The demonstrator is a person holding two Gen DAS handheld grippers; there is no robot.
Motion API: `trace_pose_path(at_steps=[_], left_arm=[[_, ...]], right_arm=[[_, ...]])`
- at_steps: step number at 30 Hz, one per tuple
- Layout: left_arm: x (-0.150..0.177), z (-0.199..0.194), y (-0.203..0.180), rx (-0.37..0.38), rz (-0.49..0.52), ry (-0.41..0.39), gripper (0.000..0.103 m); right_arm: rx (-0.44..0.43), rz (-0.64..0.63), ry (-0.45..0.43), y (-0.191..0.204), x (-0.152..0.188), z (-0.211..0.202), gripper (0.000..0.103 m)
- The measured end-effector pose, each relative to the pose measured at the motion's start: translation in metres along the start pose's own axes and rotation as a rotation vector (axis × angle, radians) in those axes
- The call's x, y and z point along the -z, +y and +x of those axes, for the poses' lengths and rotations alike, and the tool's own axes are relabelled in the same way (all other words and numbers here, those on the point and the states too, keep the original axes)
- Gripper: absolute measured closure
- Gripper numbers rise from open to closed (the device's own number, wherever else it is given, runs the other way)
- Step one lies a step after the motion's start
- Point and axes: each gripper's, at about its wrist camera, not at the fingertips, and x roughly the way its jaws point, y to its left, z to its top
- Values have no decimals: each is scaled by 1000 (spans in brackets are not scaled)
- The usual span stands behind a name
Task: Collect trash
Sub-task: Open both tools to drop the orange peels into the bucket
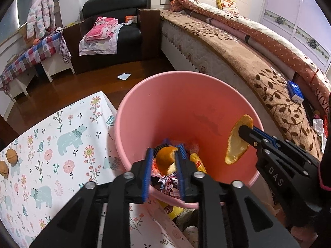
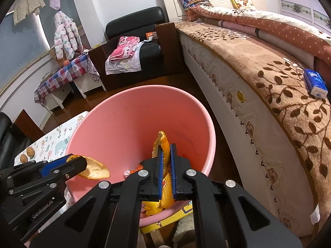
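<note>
A pink trash bin (image 1: 144,111) stands beside the table, with wrappers (image 1: 196,161) in its bottom; it also shows in the right wrist view (image 2: 124,128). My left gripper (image 1: 164,163) is shut on a piece of orange peel (image 1: 165,159) and holds it over the bin's mouth; it also shows at lower left in the right wrist view (image 2: 82,164). My right gripper (image 2: 165,161) is shut on a second orange peel (image 2: 163,146), also over the bin. That gripper (image 1: 243,129) and its peel (image 1: 238,142) show at right in the left wrist view.
A table with a floral bear cloth (image 1: 51,144) lies left of the bin, with two walnuts (image 1: 11,155) on it. A bed (image 2: 269,78) runs along the right, with a blue tissue pack (image 2: 315,81). A white scrap (image 1: 123,76) lies on the wooden floor.
</note>
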Motion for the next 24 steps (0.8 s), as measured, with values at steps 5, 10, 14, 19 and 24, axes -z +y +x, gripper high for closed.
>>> trace_pose_path(at_steps=[5, 10, 14, 19, 24], left_arm=[[-1, -11, 1, 10, 4, -34, 62], [-2, -18, 3, 19, -6, -49, 57], [-2, -22, 5, 20, -16, -57, 54], [-1, -30, 6, 7, -17, -71, 52], [3, -40, 7, 4, -28, -84, 52]], right_arm=[[-15, 9, 0, -2, -2, -2, 96], [-30, 20, -12, -5, -2, -4, 76], [-35, 17, -19, -5, -2, -8, 76], [-58, 29, -25, -4, 1, -15, 74], [-79, 25, -44, -2, 6, -28, 64]])
